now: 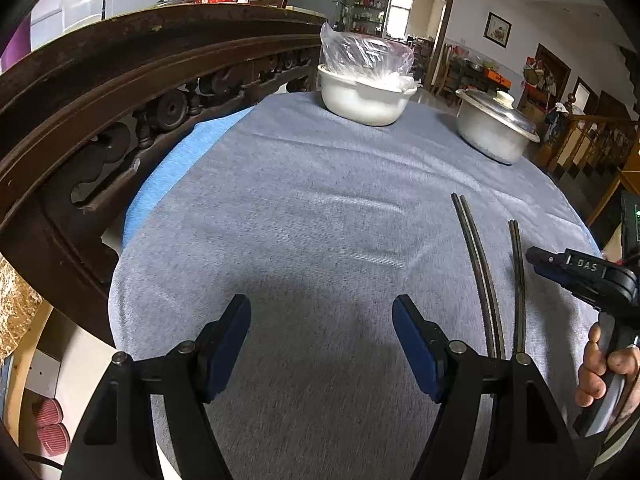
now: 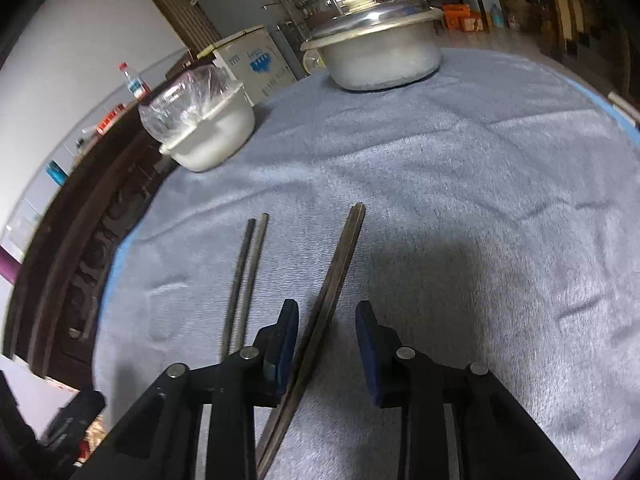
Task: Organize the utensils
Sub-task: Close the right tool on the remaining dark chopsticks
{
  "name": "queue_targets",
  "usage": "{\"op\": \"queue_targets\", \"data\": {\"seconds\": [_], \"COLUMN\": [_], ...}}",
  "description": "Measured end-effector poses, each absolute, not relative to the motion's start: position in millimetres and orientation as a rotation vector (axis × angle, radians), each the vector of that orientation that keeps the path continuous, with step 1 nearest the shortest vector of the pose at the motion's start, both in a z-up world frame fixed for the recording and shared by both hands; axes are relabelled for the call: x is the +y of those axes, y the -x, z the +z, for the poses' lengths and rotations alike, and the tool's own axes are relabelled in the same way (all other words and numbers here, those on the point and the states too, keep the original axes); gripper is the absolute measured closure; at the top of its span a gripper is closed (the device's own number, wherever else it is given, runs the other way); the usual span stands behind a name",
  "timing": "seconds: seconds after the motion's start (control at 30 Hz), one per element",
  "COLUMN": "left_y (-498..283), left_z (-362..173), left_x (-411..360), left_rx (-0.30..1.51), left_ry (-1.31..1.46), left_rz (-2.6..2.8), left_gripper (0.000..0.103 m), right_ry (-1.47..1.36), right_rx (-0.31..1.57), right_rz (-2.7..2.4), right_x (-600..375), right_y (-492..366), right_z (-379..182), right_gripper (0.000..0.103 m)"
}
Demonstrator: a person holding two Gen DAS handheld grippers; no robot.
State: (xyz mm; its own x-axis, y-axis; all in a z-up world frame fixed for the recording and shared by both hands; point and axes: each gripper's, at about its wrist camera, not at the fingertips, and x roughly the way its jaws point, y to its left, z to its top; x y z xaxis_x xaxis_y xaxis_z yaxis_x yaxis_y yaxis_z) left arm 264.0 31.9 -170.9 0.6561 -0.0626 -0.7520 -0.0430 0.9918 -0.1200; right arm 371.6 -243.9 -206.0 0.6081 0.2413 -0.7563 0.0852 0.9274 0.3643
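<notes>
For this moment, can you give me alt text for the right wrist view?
The right gripper straddles a dark chopstick pair lying on the grey cloth, its pads not visibly pressing on it. A second pair lies just to its left. Behind them stand a white bowl holding a clear bag and a lidded metal pot.

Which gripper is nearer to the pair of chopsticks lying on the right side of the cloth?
The right gripper: its open jaws straddle that right pair of chopsticks. The left gripper hangs open over bare cloth, with the other pair of chopsticks lying between it and them.
</notes>
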Motion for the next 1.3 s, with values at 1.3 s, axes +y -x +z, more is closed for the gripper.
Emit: {"op": "queue_targets", "data": {"seconds": [1.3], "left_y": [-294.4], "left_z": [-174.6], "left_x": [34.5], "left_rx": [0.896], "left_ry": [0.182], "left_rz": [-0.07], "left_gripper": [0.029], "right_ry": [-0.151], "right_rx": [1.043], "right_rz": [-0.076], "right_x": [-255.1], "right_y": [-406.7], "right_z": [-207.0], "right_gripper": [0.084]}}
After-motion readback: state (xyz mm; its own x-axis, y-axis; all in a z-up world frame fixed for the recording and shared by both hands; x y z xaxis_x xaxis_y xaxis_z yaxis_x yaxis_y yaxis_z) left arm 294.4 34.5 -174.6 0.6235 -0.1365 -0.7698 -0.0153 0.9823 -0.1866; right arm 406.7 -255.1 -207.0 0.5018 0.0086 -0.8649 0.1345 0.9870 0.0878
